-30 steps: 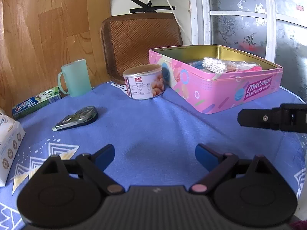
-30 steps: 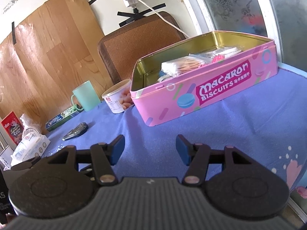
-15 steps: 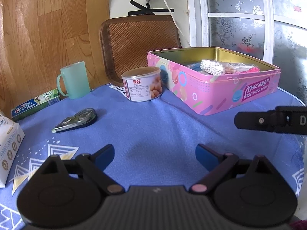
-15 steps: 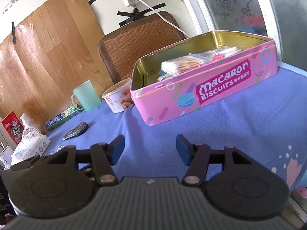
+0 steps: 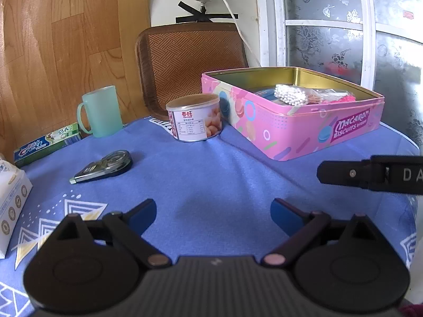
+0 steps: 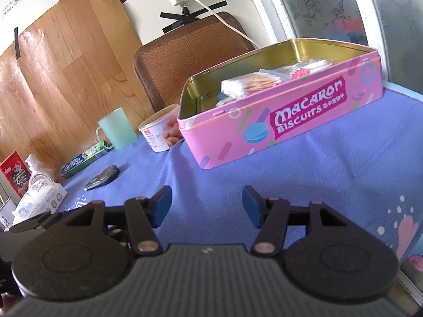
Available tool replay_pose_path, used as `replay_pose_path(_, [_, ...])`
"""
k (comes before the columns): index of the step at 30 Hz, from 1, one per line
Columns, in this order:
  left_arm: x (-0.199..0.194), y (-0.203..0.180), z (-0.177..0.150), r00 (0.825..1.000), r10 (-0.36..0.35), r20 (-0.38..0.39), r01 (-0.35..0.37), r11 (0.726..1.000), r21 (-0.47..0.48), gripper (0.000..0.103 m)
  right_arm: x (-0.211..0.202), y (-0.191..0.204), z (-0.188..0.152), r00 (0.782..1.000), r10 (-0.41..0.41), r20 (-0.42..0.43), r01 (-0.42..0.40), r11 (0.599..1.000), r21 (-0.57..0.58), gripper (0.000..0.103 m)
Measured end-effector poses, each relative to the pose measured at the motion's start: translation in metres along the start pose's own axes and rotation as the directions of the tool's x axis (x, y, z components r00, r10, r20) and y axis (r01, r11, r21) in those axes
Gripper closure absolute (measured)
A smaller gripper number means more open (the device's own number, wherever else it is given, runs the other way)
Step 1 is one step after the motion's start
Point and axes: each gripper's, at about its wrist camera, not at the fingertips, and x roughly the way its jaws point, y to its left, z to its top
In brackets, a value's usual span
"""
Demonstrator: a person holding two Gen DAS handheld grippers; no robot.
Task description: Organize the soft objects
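Left wrist view, left to right: white tissue pack (image 5: 10, 198) at the far left edge of the blue tablecloth (image 5: 211, 179). Behind it a Crest toothpaste box (image 5: 47, 145) lies flat, with a mint green mug (image 5: 101, 111) upright just beside its right end, handle facing left. In front of those, a dark correction tape dispenser (image 5: 105, 167) lies on its side, apart from the rest. Mid-table: a short round can (image 5: 195, 117) with a pink-and-white label, upright, just beside the left corner of the open pink macaron biscuit tin (image 5: 304, 129). The tin has no lid on; a bag of cotton swabs (image 5: 290, 93) lies inside it among other clear packets and something pink that is too small to tell. A brown woven chair back (image 5: 190, 60) stands behind the table.

Left gripper (image 5: 212, 211): blue pads spread wide, nothing between them, only bare cloth below. Part of the right gripper's black body pokes in from the right edge.

Right gripper (image 6: 207, 202): fingers spread too, nothing pinched, hovering over the cloth in front of the tin. A red packet (image 6: 14, 174) stands at the far left behind the tissue pack.
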Motion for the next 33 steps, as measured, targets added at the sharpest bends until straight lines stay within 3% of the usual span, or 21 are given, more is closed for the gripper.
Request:
replay_pose_path(11, [0.000,0.000,0.000,1.000,0.000,-0.001,0.000,1.000,-0.001,0.005,0.002,0.001,-0.001,1.000,-0.001,-0.008,0.001,1.000,-0.004,0.041])
replay_pose_path(17, [-0.001,0.013,0.001,0.999,-0.012,-0.042,0.011,0.999,-0.042,0.005,0.005,0.007,0.000,1.000,0.012,-0.017,-0.012,0.999,-0.030,0.041])
replay_pose_path(20, [-0.007,0.035,-0.003,0.998,0.001,-0.059,-0.007,0.996,-0.091,0.005,0.010,0.018,0.003,0.997,0.058,-0.041,-0.061,0.994,-0.089,0.041])
replay_pose_path(23, [-0.015,0.070,-0.009,0.995,0.074,-0.060,-0.082,0.986,-0.143,0.005,0.022,0.042,0.008,0.986,0.136,-0.099,-0.153,0.970,-0.190,0.041])
replay_pose_path(26, [-0.026,0.107,-0.018,0.983,0.178,-0.045,-0.183,0.959,-0.216,0.004,0.043,0.072,0.012,0.961,0.223,-0.161,-0.263,0.914,-0.309,0.041])
replay_pose_path(28, [-0.031,0.129,-0.026,0.968,0.248,-0.040,-0.249,0.925,-0.287,0.004,0.065,0.095,0.016,0.948,0.253,-0.195,-0.310,0.875,-0.371,0.041])
replay_pose_path(31, [-0.043,0.160,-0.039,0.971,0.238,0.008,-0.206,0.857,-0.472,0.005,0.111,0.129,0.028,0.912,0.297,-0.282,-0.393,0.827,-0.401,0.039])
replay_pose_path(33, [-0.045,0.168,-0.041,0.964,0.266,0.017,-0.219,0.825,-0.521,0.005,0.145,0.147,0.037,0.885,0.315,-0.342,-0.441,0.803,-0.401,0.023])
